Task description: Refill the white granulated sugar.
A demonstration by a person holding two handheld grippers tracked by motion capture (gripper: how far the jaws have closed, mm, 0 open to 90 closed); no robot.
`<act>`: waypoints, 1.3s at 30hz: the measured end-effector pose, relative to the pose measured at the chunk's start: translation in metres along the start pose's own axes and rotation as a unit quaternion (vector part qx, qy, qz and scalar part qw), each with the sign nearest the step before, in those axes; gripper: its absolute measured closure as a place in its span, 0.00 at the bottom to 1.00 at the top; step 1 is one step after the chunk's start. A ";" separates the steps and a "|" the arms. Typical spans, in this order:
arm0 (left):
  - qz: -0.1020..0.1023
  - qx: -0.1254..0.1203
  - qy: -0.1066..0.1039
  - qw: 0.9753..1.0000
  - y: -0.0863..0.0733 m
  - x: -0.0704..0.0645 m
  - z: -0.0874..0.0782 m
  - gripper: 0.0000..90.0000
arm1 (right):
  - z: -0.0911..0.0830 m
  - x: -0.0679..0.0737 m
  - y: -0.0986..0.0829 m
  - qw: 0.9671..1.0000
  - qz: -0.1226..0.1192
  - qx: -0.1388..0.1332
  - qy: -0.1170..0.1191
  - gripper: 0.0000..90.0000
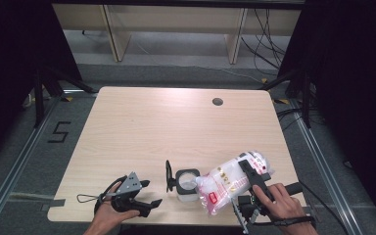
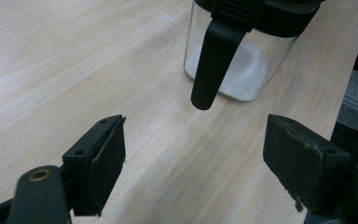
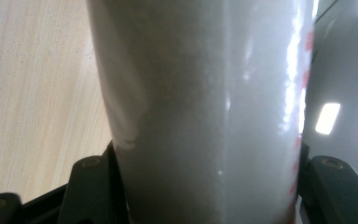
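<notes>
A clear square jar [image 1: 187,187] with a black rim stands near the table's front edge, its black lid [image 1: 169,176] swung open to the left. In the left gripper view the jar [image 2: 242,65] holds a low layer of white granules, and a black clasp [image 2: 212,60] hangs down its side. My right gripper [image 1: 247,171] is shut on a plastic bag of white granules [image 1: 227,183], tilted with its mouth down at the jar's opening. The bag [image 3: 205,102] is pressed between the right gripper's [image 3: 205,191] jaws. My left gripper [image 1: 152,192] is open with nothing in it, left of the jar, its jaws wide apart [image 2: 193,154].
The wooden table [image 1: 166,127] has a round cable hole [image 1: 218,102] at the back right. The jar and both hands sit close to the front edge. Dark stands and cables surround the table on the floor.
</notes>
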State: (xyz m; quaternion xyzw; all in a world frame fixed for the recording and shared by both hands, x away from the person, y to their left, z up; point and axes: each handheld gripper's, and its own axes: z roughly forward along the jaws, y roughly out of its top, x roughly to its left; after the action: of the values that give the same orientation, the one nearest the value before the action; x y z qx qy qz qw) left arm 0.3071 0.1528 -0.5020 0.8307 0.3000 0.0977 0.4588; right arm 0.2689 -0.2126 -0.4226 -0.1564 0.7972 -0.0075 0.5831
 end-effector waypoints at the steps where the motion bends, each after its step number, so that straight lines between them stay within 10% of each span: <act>1: -0.001 0.001 0.001 1.000 0.000 0.000 0.000 0.23 | 0.000 0.000 0.000 1.000 0.001 0.000 0.000 0.47; 8: -0.003 -0.002 0.001 1.000 0.000 -0.001 0.000 0.23 | 0.000 -0.005 0.001 1.000 -0.028 -0.008 -0.005 0.47; 12: -0.002 -0.001 -0.001 1.000 0.000 -0.001 0.000 0.23 | -0.001 -0.002 -0.001 1.000 -0.001 -0.002 0.000 0.47; 39: 0.004 -0.001 -0.002 1.000 0.001 -0.001 -0.001 0.23 | -0.002 -0.004 -0.001 1.000 -0.006 -0.018 -0.012 0.47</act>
State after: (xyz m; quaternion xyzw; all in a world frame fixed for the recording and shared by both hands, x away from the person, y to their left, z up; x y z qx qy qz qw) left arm 0.3067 0.1526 -0.5003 0.8315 0.2957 0.0982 0.4599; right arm 0.2680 -0.2129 -0.4178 -0.1719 0.7890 0.0049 0.5898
